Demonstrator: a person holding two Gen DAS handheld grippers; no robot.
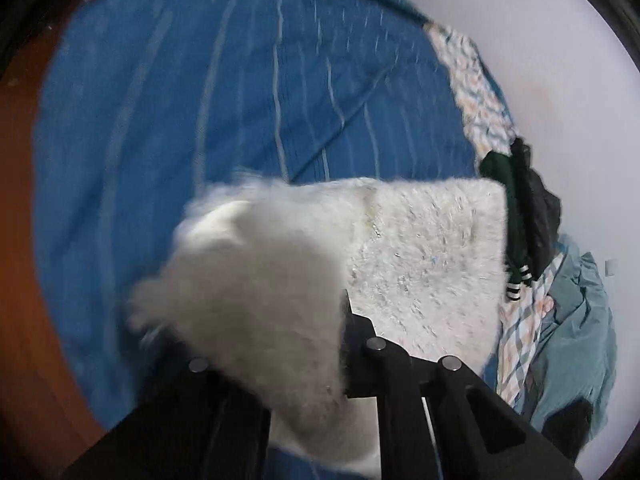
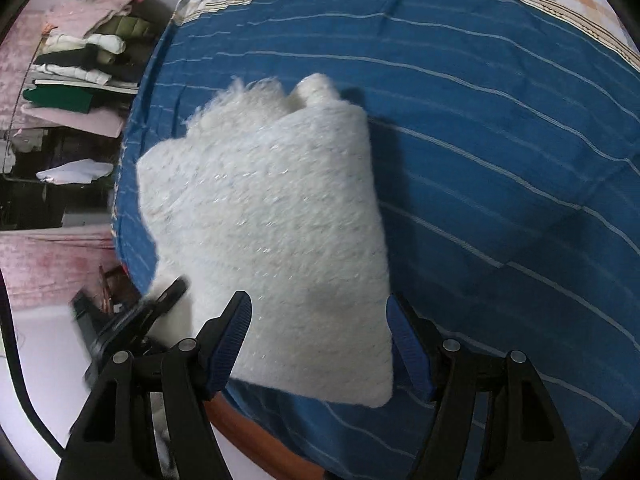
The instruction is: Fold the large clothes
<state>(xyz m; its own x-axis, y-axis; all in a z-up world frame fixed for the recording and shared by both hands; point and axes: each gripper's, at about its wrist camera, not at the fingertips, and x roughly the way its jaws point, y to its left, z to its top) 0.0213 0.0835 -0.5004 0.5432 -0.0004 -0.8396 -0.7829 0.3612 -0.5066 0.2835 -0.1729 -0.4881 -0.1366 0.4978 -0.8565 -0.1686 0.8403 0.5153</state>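
Note:
A white fluffy sweater (image 2: 264,216) with silvery threads lies folded on the blue striped bedsheet (image 2: 500,152). My right gripper (image 2: 320,344) is open, its blue-padded fingers (image 2: 230,340) on either side of the sweater's near edge. My left gripper (image 1: 304,360) is shut on a bunched part of the sweater (image 1: 256,292) and lifts it; the flat part (image 1: 424,248) lies beyond. The left gripper also shows in the right wrist view (image 2: 132,320), at the sweater's left edge.
The sheet (image 1: 240,80) covers the bed. A pile of clothes (image 1: 560,300), dark green, black, teal and checked, sits by the white wall (image 1: 540,40). Folded clothes are stacked on shelves (image 2: 80,68) past the bed. The wooden bed edge (image 2: 256,436) lies near me.

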